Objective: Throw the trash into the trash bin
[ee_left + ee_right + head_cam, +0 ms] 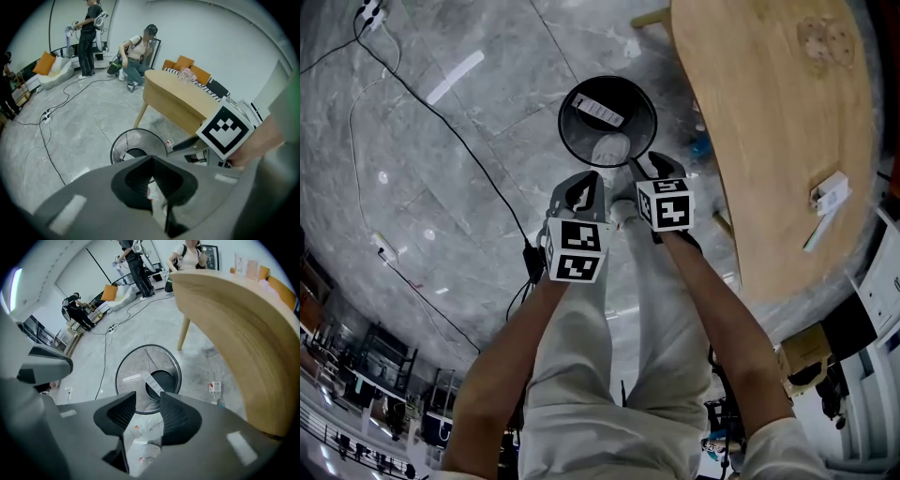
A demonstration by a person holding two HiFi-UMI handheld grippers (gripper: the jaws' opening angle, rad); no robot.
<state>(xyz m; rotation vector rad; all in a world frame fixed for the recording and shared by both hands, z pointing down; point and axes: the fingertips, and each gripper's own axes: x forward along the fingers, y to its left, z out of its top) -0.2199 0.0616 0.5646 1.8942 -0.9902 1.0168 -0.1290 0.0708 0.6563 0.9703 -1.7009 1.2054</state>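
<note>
Trash bin (574,141) upright, mouth upward

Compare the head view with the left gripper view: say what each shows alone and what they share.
Only the head view: the person's legs, seen from above. Only the left gripper view: a standing person, a crouching person and a white sofa. Both: the mesh trash bin, the wooden table, the right gripper and a black floor cable.

No legible word, brand or number anywhere; black-and-white square markers on the cubes of the left gripper (581,185) and right gripper (651,165); printed strip (598,111) inside the trash bin (575,142), print too small to read.
</note>
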